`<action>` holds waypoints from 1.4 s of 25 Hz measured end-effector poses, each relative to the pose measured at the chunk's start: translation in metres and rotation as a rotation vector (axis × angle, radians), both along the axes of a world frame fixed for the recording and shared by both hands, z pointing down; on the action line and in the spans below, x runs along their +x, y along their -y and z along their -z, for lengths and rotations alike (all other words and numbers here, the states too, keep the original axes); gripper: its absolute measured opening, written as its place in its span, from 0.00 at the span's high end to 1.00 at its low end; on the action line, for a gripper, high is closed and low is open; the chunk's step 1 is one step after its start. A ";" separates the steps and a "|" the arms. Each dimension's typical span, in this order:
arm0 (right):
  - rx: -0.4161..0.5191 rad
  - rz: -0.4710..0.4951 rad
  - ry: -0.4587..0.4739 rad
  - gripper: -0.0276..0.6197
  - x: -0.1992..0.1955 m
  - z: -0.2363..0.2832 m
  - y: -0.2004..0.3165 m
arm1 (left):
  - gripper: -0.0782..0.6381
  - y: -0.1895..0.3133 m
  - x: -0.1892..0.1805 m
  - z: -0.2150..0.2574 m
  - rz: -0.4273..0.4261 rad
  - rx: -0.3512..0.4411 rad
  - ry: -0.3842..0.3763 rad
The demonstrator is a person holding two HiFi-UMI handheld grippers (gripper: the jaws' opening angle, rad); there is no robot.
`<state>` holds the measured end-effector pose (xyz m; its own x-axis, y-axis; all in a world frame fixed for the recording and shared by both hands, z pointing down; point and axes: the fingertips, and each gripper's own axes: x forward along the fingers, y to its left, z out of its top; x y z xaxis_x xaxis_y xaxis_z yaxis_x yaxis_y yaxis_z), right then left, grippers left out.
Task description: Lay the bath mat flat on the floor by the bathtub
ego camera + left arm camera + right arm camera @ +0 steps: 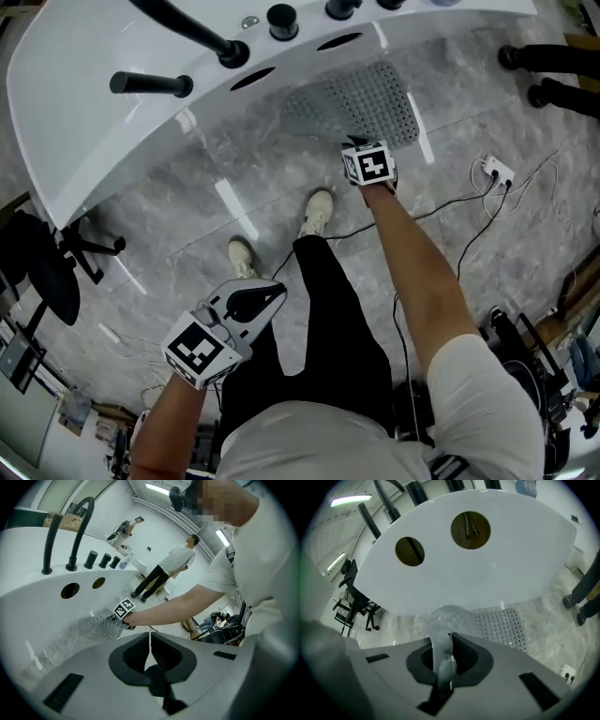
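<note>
The grey perforated bath mat [361, 101] lies on the marble floor against the white bathtub [141, 56], its near edge lifted. My right gripper [364, 150] is at that edge, shut on a fold of the mat [499, 625]; the pinched grey fold runs between the jaws of this gripper [443, 660]. My left gripper [274, 292] hangs low by my left leg, far from the mat, jaws shut with nothing in them. In the left gripper view, that gripper [150, 639] points toward the mat [101, 625] and the tub [37, 602].
Black faucet [187, 28] and knobs [281, 19] stand on the tub rim. My shoes [317, 211] are just behind the mat. A power strip [497, 171] with cables lies right. Another person's shoes [553, 75] are at far right; an office chair [47, 272] at left.
</note>
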<state>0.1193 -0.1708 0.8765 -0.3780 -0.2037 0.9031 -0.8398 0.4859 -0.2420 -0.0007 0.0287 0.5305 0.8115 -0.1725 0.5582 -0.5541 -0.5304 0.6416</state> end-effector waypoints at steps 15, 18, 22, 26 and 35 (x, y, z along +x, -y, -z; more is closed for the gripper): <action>-0.111 0.048 -0.037 0.85 -0.137 -0.101 -0.067 | 0.85 -0.070 -0.121 -0.059 0.186 -0.067 0.022; -0.117 0.073 -0.069 0.77 -0.148 -0.110 -0.072 | 0.85 -0.081 -0.132 -0.065 0.203 -0.075 0.015; -0.136 0.083 -0.069 0.74 -0.163 -0.110 -0.088 | 0.85 -0.093 -0.146 -0.062 0.235 -0.073 -0.007; -0.146 0.120 -0.040 0.77 -0.186 -0.099 -0.106 | 0.85 -0.097 -0.157 -0.058 0.257 -0.051 -0.028; -0.123 0.130 -0.007 0.83 -0.208 -0.037 -0.133 | 0.85 -0.096 -0.170 -0.015 0.211 0.033 -0.067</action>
